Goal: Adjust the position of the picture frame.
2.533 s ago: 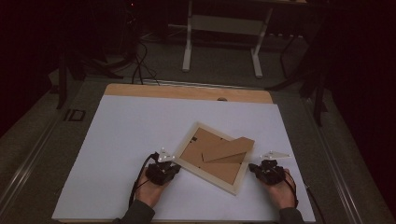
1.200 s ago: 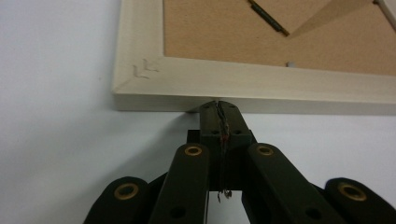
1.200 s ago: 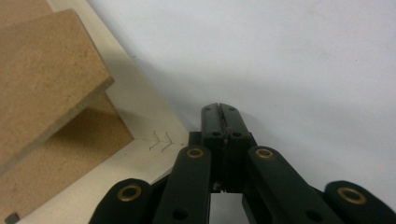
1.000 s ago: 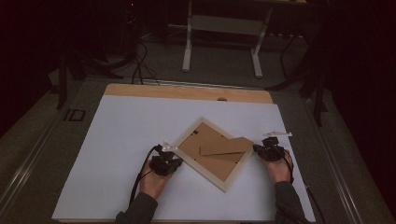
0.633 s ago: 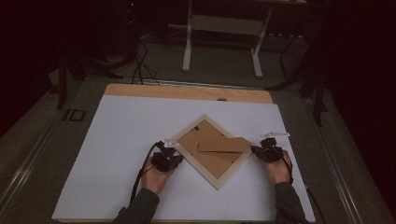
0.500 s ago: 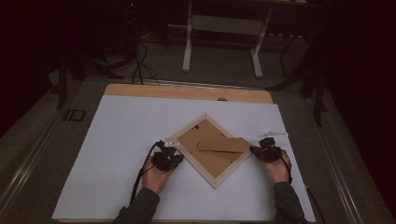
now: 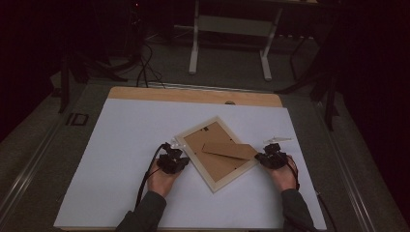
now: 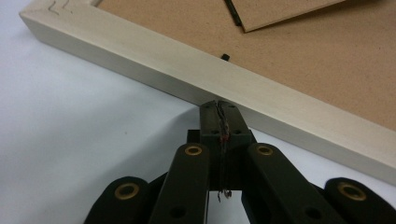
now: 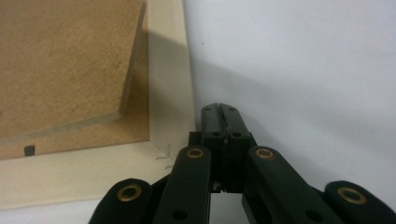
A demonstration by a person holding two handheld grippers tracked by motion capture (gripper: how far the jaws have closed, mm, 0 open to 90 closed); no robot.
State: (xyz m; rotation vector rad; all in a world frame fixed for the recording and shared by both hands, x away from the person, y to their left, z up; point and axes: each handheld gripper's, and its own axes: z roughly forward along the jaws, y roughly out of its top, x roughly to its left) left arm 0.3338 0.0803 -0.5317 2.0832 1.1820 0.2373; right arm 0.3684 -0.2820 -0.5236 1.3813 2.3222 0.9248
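My left gripper has its jaws pressed together, tip against the long pale rail of the light wooden picture frame, which lies face down, brown fibreboard back up, at lower centre of the high view on the white table. My right gripper, jaws likewise together, sits just beside the frame's right corner. Since a moment ago the frame has swung from a diamond to a slant, its top corner now pointing upper left. I judge the nudging is working; more turning should square it.
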